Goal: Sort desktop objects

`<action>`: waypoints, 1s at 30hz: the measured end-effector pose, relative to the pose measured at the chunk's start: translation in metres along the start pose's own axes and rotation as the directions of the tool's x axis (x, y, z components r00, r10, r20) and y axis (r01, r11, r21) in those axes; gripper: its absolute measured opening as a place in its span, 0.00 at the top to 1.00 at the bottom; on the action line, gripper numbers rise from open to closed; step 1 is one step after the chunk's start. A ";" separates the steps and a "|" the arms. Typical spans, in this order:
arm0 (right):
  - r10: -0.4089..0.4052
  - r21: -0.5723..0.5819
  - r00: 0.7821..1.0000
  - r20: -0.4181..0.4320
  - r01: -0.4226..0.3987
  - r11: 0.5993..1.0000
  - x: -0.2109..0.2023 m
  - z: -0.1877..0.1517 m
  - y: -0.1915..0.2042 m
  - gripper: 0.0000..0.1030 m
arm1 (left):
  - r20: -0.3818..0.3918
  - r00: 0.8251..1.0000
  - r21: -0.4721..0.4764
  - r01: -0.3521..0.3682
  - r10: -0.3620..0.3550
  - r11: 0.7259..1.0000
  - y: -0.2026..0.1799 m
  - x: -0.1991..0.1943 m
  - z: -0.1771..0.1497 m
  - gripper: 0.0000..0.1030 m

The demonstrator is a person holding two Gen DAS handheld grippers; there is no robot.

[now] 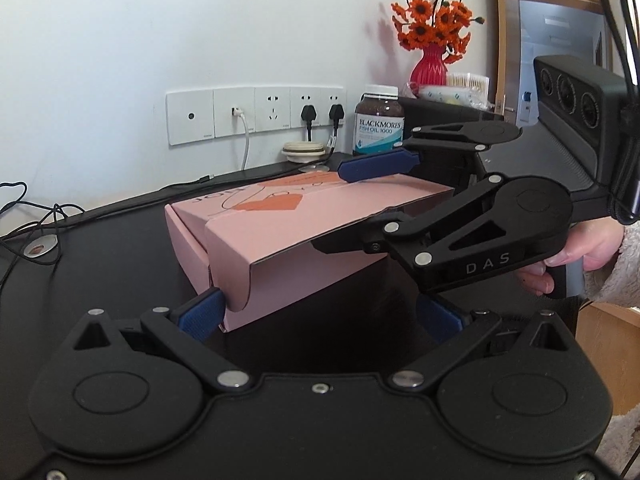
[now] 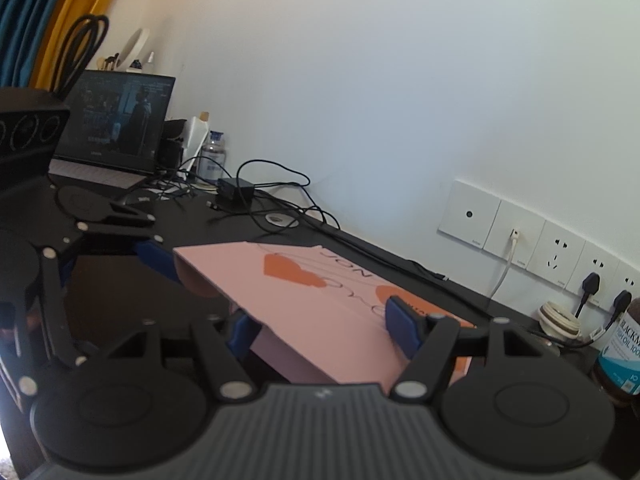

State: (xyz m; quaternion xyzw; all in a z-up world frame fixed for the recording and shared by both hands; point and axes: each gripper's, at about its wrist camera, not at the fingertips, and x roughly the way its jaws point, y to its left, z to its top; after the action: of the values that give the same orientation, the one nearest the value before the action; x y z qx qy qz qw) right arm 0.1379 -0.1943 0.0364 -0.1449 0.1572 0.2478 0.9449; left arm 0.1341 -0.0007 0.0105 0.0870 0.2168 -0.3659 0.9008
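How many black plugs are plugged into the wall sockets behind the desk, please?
2. One black plug sits in the fourth wall plate from the left, the other black plug in the fifth, beside the fish oil bottle. Further plugs may be hidden behind that bottle.

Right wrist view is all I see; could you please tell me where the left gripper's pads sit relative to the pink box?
Observer: The left gripper is open; one pad sits against the box at its near corner, and the other hangs clear.
Operator: Thank you. What stands behind the bottle?
Observer: A red vase of orange flowers stands behind the bottle.
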 end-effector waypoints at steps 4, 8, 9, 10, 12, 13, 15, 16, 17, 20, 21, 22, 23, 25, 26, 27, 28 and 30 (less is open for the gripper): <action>-0.021 -0.012 1.000 -0.005 0.021 1.000 0.002 -0.002 0.003 0.25 | -0.029 1.000 0.003 -0.008 0.008 1.000 0.000 0.005 0.001 0.00; -0.031 -0.029 1.000 -0.003 0.031 0.999 0.001 -0.004 0.006 0.21 | -0.053 0.999 0.000 -0.003 0.003 1.000 0.001 0.009 0.002 0.00; -0.032 -0.031 0.999 -0.003 0.032 0.999 0.000 -0.005 0.005 0.20 | -0.057 0.998 0.001 -0.005 0.005 1.000 0.001 0.010 0.002 0.00; -0.031 -0.032 1.000 -0.002 0.031 0.999 -0.001 -0.005 0.005 0.20 | -0.061 0.998 0.003 -0.006 0.007 1.000 0.001 0.010 0.002 0.00; -0.027 -0.037 1.000 0.001 0.027 0.999 -0.005 -0.004 0.005 0.15 | -0.067 0.998 0.006 -0.008 0.009 1.000 0.001 0.011 0.002 0.00; -0.023 -0.041 1.000 0.006 0.024 0.999 -0.009 -0.005 0.005 0.14 | -0.067 0.998 0.008 -0.010 0.010 1.000 0.000 0.011 0.002 0.00; -0.015 -0.046 1.000 0.011 0.015 0.999 -0.016 -0.006 0.002 0.12 | -0.070 0.997 0.009 -0.012 0.013 1.000 -0.001 0.011 0.001 0.00; -0.010 -0.047 1.000 0.013 0.010 0.999 -0.021 -0.006 0.001 0.12 | -0.071 0.997 0.009 -0.013 0.014 1.000 -0.001 0.012 0.002 0.00; -0.006 -0.037 1.000 0.018 0.007 0.999 -0.026 -0.008 -0.002 0.12 | -0.074 0.997 0.009 -0.014 0.015 1.000 -0.001 0.012 0.002 0.00; 0.002 0.014 0.999 0.034 -0.003 1.000 -0.040 -0.013 -0.015 0.10 | -0.085 0.996 0.012 -0.019 0.020 1.000 -0.002 0.014 0.002 0.00; 0.005 0.035 0.999 0.036 -0.006 0.999 -0.043 -0.015 -0.020 0.08 | -0.089 0.996 0.015 -0.022 0.023 1.000 -0.003 0.014 0.002 0.00; 0.007 0.054 0.999 0.036 -0.009 0.999 -0.046 -0.018 -0.024 0.07 | -0.093 0.995 0.020 -0.025 0.027 0.999 -0.004 0.015 0.003 0.00; 0.007 0.068 0.999 0.035 -0.009 0.998 -0.047 -0.021 -0.028 0.07 | -0.096 0.995 0.025 -0.029 0.031 0.999 -0.005 0.016 0.003 0.00; 0.016 0.090 1.000 0.025 -0.018 0.996 -0.046 -0.027 -0.033 0.07 | -0.104 0.994 0.036 -0.038 0.041 0.999 -0.007 0.017 0.003 0.00; 0.024 0.096 0.999 0.023 -0.026 0.995 -0.045 -0.029 -0.035 0.07 | -0.111 0.993 0.043 -0.042 0.046 0.998 -0.008 0.019 0.003 0.00; 0.031 0.102 0.999 0.022 -0.034 0.994 -0.043 -0.031 -0.036 0.07 | -0.121 0.991 0.049 -0.043 0.048 0.998 -0.009 0.020 0.003 0.00; 0.040 0.107 0.999 0.022 -0.042 0.993 -0.042 -0.032 -0.038 0.07 | -0.130 0.991 0.056 -0.038 0.045 0.998 -0.010 0.021 0.003 0.00; 0.056 0.113 0.998 0.023 -0.058 0.992 -0.039 -0.034 -0.041 0.07 | -0.141 0.989 0.079 -0.038 0.049 0.996 -0.014 0.023 0.003 0.00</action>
State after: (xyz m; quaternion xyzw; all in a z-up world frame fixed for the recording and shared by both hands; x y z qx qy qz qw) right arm 0.1191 -0.2568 0.0275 -0.0840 0.1656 0.2670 0.9456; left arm 0.1404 -0.0261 0.0026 0.1517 0.2648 -0.3469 0.8869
